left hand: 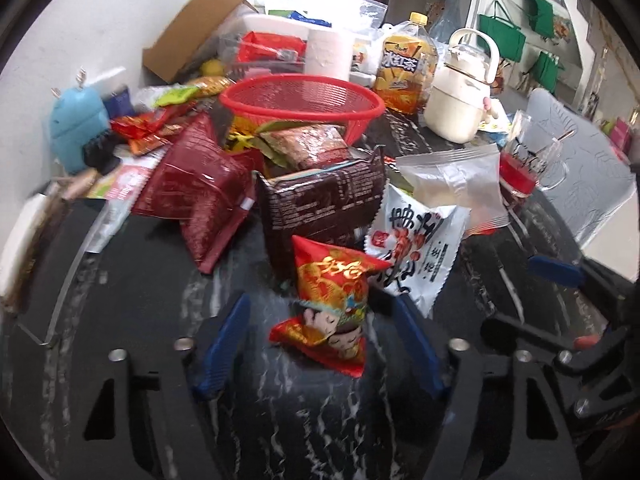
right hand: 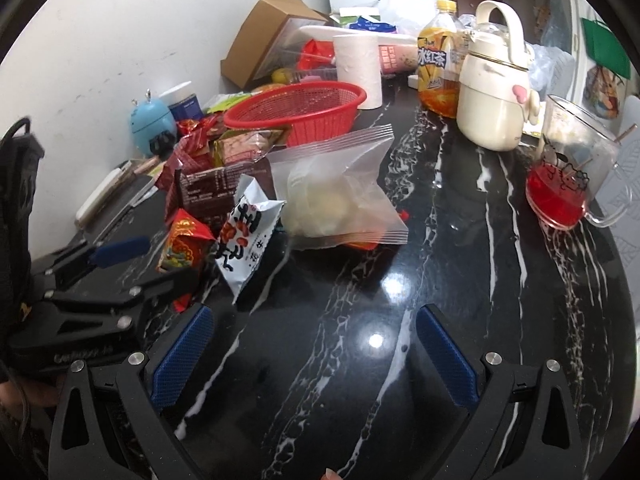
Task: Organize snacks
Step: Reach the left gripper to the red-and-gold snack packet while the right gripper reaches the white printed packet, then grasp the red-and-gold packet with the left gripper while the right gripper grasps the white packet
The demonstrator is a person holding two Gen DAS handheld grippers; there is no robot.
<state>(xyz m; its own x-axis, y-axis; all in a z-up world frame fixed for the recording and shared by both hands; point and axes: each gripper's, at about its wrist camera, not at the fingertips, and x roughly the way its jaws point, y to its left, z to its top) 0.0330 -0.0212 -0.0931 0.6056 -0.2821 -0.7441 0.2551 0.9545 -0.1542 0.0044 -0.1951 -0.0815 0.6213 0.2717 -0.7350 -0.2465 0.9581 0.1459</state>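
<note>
On the black, white-veined marble counter (right hand: 400,240), a heap of snack packets crowds against the red mesh basket (left hand: 300,100), and much of it is buried: the packets under the basket rim show only corners, and print on most wrappers is too blurred to read. Five packets at the front can be told apart: a small red foil packet (left hand: 332,300) with a cartoon face, a white crinkle-edged packet (left hand: 416,252) with large black characters, a dark brown packet (left hand: 320,204), a maroon glossy packet (left hand: 196,184), and a frosted clear zip bag (right hand: 340,196) with something pale and rounded inside. The one basket is round, plastic and looks empty.

The left gripper (left hand: 320,340) has its fingers (left hand: 224,340) partly apart on either side of the red foil packet, whose lower end lies between them; whether the pads touch it cannot be told. The right gripper (right hand: 312,360) has its fingers (right hand: 180,356) wide apart over bare counter, nothing between them.

Behind stand one iced-tea bottle (right hand: 438,60), one cream kettle (right hand: 492,92), one paper roll (right hand: 358,68) and one glass mug (right hand: 572,172), cut off at the edge.
</note>
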